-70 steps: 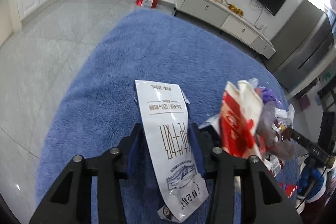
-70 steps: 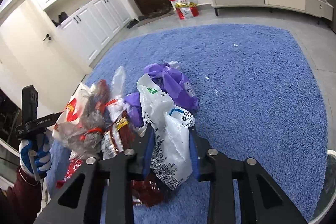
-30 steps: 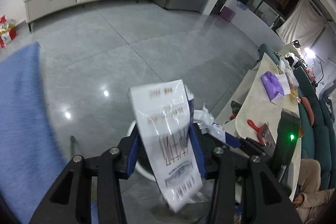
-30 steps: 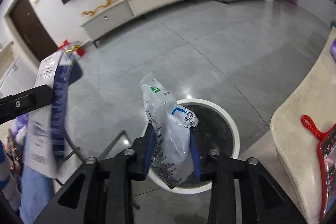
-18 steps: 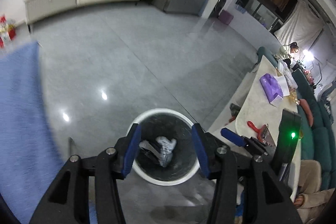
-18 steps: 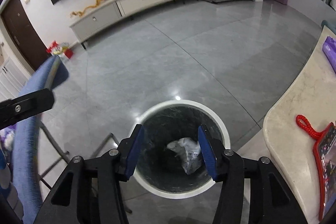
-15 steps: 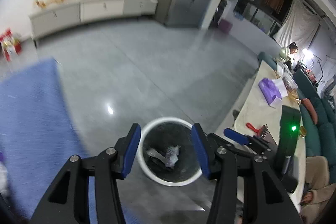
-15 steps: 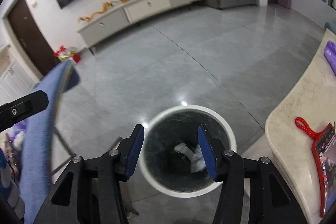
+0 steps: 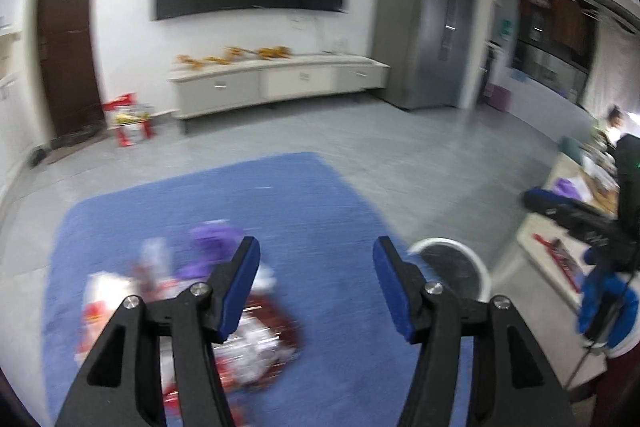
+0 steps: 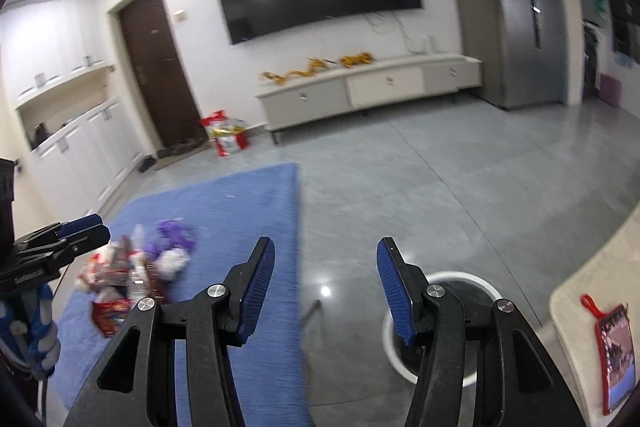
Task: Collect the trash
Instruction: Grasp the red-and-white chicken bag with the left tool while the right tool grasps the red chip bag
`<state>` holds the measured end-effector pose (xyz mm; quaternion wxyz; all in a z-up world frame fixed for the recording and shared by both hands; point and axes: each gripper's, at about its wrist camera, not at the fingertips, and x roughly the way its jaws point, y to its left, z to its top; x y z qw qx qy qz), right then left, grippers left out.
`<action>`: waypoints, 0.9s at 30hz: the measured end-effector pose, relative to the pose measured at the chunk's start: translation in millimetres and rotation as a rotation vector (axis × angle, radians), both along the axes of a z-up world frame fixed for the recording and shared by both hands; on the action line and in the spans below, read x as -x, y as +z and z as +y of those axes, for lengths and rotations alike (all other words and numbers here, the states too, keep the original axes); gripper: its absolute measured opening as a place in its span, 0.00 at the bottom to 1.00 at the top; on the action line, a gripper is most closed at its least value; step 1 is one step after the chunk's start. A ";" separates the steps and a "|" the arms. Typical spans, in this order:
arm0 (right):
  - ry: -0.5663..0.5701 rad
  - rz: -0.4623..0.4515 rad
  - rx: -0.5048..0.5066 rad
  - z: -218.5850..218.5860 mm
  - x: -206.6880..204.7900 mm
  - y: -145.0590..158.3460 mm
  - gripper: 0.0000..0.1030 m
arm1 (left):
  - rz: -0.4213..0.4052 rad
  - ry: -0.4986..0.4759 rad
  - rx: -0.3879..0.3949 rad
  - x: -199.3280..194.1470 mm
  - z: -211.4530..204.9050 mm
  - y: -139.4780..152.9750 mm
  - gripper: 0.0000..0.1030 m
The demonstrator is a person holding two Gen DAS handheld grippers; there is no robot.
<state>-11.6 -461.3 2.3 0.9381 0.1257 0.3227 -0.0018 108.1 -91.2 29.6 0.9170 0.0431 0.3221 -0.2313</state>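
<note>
A: On the blue rug [image 9: 320,219], at about eight o'clock in the left wrist view, where did the trash pile [image 9: 192,291] lie?
B: There, blurred. The left gripper [image 9: 316,283] was empty, its jaws apart, having just been opening.
A: And the bin [image 10: 440,323]?
B: At five o'clock in the right wrist view, on the grey floor. The right gripper [image 10: 324,283] also gaped, nothing between its pads.

A trash pile [image 9: 192,299] lies on the rug [image 9: 320,211] at lower left, the bin [image 9: 452,267] on the floor at lower right.
</note>
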 end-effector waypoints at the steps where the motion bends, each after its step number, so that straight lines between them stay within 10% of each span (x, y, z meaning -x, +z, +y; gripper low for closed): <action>1: 0.027 -0.012 -0.001 12.1 -0.7 7.4 0.51 | -0.003 0.027 0.000 0.5 16.9 2.9 0.57; 11: 0.208 -0.052 -0.013 93.0 -10.7 33.5 0.51 | 0.047 0.291 0.026 6.0 162.5 -1.0 0.61; 27: 0.664 0.212 -0.074 264.4 -31.5 -44.5 0.63 | 0.331 0.349 0.120 -43.9 196.3 -97.0 0.61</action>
